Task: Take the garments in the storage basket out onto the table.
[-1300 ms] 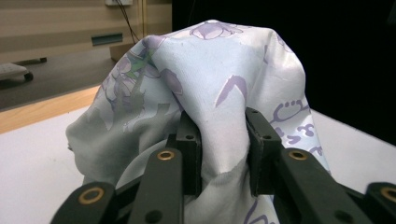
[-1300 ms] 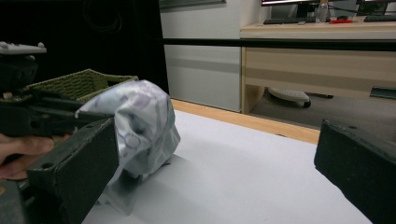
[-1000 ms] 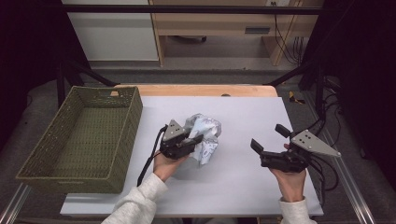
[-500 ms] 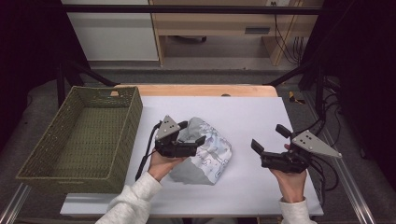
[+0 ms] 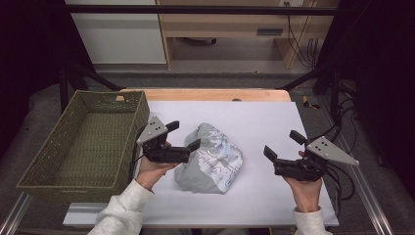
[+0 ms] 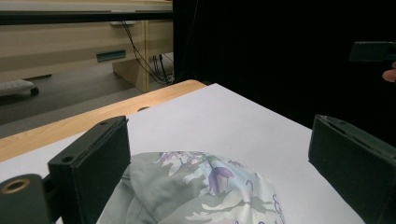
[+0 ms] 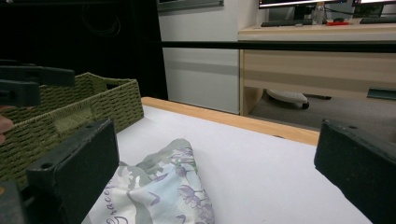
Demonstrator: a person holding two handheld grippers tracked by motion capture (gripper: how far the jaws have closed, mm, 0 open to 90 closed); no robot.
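A floral cloth (image 5: 210, 159) is left crumpled at the counter's (image 5: 274, 122) centre. The left claw (image 5: 184, 136) is held wide at its nine o'clock edge, the right claw (image 5: 284, 145) wide at three o'clock, seemingly to flank it; a basket (image 5: 83, 144) is kept beyond at nine.

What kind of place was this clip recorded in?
Likely an office or lab set up for recording: a white-topped table inside a black frame, wooden desks with trailing cables behind.
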